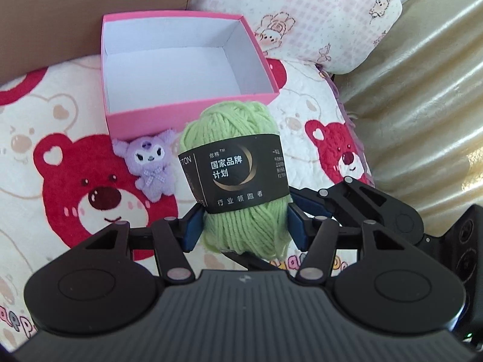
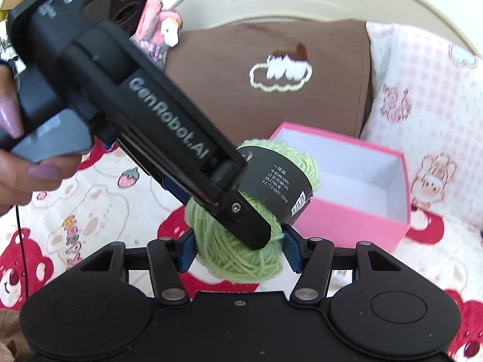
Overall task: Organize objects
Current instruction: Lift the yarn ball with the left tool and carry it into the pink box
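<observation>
A ball of light green yarn [image 1: 232, 126] with a black paper band hangs above the bed, gripped from two sides. In the left wrist view my left gripper [image 1: 244, 229] is shut on its lower half, blue pads pressed into the wool. The right gripper's fingers [image 1: 332, 199] reach in from the right. In the right wrist view my right gripper [image 2: 238, 253] is shut on the yarn [image 2: 217, 235], and the left gripper's body [image 2: 151, 120] crosses in front from the upper left. An open pink box [image 1: 181, 114] with a white, bare inside stands just beyond the yarn.
A small purple plush toy [image 1: 151, 166] lies against the pink box's front wall, on a bedspread with red bears [image 1: 90, 196]. A brown pillow [image 2: 241, 96] and a pink-checked pillow [image 1: 302, 15] stand behind the box [image 2: 347, 220]. A hand [image 2: 18, 166] holds the left gripper's handle.
</observation>
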Action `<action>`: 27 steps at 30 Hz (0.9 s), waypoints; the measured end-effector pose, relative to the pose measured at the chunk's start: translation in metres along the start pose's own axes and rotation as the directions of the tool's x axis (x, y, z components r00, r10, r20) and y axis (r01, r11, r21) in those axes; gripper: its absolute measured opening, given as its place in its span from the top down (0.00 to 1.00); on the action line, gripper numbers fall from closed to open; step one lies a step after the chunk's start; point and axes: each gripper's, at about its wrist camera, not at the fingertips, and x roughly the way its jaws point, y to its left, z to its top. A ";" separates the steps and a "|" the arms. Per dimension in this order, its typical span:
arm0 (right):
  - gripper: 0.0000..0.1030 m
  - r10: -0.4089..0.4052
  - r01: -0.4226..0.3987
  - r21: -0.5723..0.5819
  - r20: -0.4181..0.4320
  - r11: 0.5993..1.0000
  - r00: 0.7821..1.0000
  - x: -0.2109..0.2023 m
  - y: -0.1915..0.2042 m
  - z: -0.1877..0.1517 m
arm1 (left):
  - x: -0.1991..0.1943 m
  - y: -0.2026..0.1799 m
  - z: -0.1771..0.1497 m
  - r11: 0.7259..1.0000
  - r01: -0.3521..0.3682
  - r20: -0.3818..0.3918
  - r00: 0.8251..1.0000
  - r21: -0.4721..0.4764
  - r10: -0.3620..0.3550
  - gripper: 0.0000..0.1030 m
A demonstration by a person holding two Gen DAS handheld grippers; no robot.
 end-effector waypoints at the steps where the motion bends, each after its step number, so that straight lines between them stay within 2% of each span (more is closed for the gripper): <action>1: 0.39 -0.006 0.006 0.000 0.010 1.000 1.000 0.000 -0.004 0.008 | -0.003 -0.003 0.006 1.000 0.000 0.006 1.000 0.002 0.000 0.45; 7: 0.40 -0.040 0.039 0.026 0.048 0.999 0.998 0.001 -0.031 0.036 | -0.009 -0.018 0.033 0.999 0.007 0.085 0.996 0.040 -0.010 0.45; 14: 0.40 -0.085 0.084 0.025 0.040 0.996 0.996 0.034 -0.072 0.063 | 0.014 -0.017 0.072 0.998 0.021 0.176 0.984 0.067 -0.033 0.45; 17: 0.40 -0.086 0.086 0.028 0.019 0.996 0.996 0.054 -0.091 0.073 | 0.030 -0.010 0.093 0.998 0.025 0.180 0.983 0.058 -0.035 0.46; 23: 0.40 -0.078 0.079 0.024 -0.039 0.997 0.996 0.068 -0.118 0.075 | 0.066 0.008 0.131 0.998 0.048 0.164 0.985 0.037 -0.054 0.46; 27: 0.40 -0.074 0.079 0.045 -0.093 0.996 0.993 0.106 -0.143 0.082 | 0.100 0.019 0.151 0.999 0.047 0.140 0.989 0.014 -0.048 0.46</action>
